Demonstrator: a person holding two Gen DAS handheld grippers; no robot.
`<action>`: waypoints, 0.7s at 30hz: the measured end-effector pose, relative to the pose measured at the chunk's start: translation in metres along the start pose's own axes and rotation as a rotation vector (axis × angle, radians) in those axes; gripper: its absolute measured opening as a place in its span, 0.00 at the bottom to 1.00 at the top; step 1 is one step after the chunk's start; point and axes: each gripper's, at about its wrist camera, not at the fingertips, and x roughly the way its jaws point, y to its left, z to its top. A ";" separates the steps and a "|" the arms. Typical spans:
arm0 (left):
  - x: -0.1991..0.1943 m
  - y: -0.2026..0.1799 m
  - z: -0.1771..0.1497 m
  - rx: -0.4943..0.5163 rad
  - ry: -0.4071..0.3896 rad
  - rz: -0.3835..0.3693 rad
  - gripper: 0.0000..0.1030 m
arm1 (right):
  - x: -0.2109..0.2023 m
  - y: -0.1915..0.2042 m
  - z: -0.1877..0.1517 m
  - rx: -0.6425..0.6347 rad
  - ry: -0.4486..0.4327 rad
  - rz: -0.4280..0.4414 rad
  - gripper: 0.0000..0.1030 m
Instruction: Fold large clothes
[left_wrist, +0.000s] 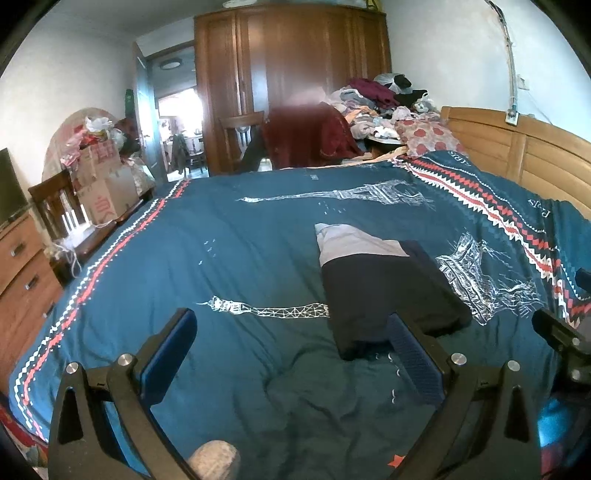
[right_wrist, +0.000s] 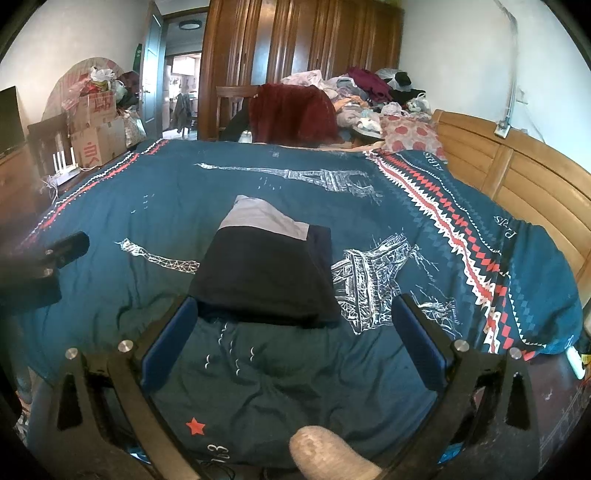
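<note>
Folded garment (right_wrist: 266, 273) on bed, just ahead of open right claw (right_wrist: 293, 317).

I count one folded garment (right_wrist: 266, 273) on one bed (right_wrist: 369, 369), my two claws, left (left_wrist: 291, 354) and right (right_wrist: 295, 339), each with two blue pads, three tower prints on the cover, one wardrobe (right_wrist: 295, 55), one clothes heap (right_wrist: 369, 99).

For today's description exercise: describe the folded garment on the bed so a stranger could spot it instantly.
Start at the big bed with the teal bedspread printed with white towers. Near its middle lies a folded garment, a flat dark navy bundle with a pale grey panel at its far end, unlike the loose clothes pile beyond the bed.
</note>
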 end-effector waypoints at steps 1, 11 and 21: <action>0.000 0.000 0.000 0.000 0.000 -0.003 1.00 | 0.000 0.000 -0.001 0.000 0.001 -0.002 1.00; 0.009 -0.006 0.002 -0.005 0.019 -0.031 1.00 | 0.015 0.001 0.008 0.034 0.061 -0.018 1.00; 0.014 -0.024 0.017 -0.004 0.016 -0.072 1.00 | 0.023 -0.006 0.017 0.080 0.082 -0.008 1.00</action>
